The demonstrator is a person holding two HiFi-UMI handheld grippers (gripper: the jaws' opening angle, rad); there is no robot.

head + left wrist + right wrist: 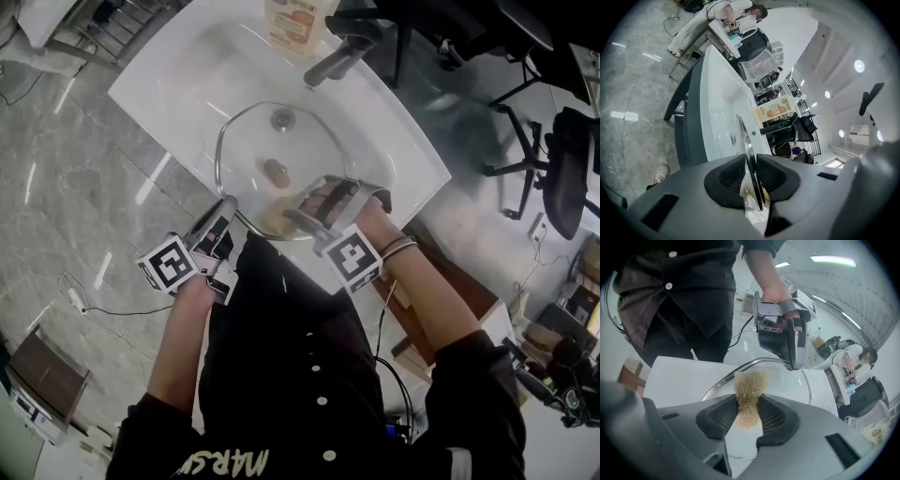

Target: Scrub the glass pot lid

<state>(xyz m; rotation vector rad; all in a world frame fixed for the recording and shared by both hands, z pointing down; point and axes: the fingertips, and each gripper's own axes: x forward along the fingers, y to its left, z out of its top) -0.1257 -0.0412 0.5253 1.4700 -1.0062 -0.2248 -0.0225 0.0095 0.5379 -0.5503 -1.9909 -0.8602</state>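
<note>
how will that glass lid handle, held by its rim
Probably stiff: the glass pot lid stands straight, edge-on, between the left gripper's pads. Likely slippery and prone to pivot, gripped only at its thin metal rim. Probably fragile if dropped into the white sink.

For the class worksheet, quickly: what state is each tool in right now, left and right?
Left tool: closed on the rim of the glass pot lid.
Right tool: closed on a tan fibrous scrubber.

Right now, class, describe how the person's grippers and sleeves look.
The left gripper and right gripper are grey with black ribbed pads; each carries a white cube with black square markers. Black sleeves are pushed up; bands circle the right wrist.
</note>
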